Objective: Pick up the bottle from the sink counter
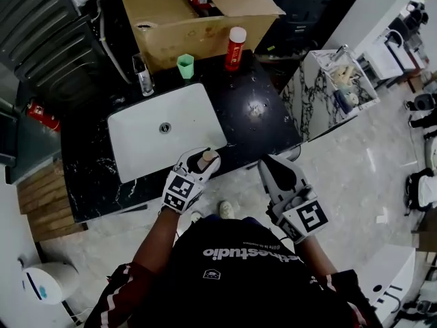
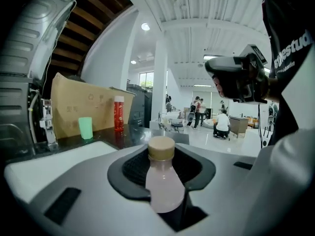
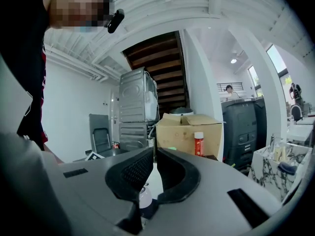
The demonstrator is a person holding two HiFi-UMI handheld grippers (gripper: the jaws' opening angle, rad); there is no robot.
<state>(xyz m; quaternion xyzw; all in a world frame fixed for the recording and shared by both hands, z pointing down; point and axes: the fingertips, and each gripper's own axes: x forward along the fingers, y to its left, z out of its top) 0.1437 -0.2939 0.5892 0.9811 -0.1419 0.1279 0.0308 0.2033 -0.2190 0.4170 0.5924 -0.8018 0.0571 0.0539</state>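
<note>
The bottle (image 2: 162,191) is grasped by the left gripper (image 2: 162,156) at the surface (image 1: 259,108) edge and is best lifted upright. The right gripper (image 3: 153,154) fingers are clenched, empty.

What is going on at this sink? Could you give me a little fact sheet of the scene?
place: black marble counter with a white sink
left tool: closed on the bottle
bottle: small, pinkish, tan cap, upright, by the sink's near corner
right tool: jaws nearly together, holding nothing, off the counter's front edge
far side of counter: green cup and red container with white cap, next to a cardboard box
</note>
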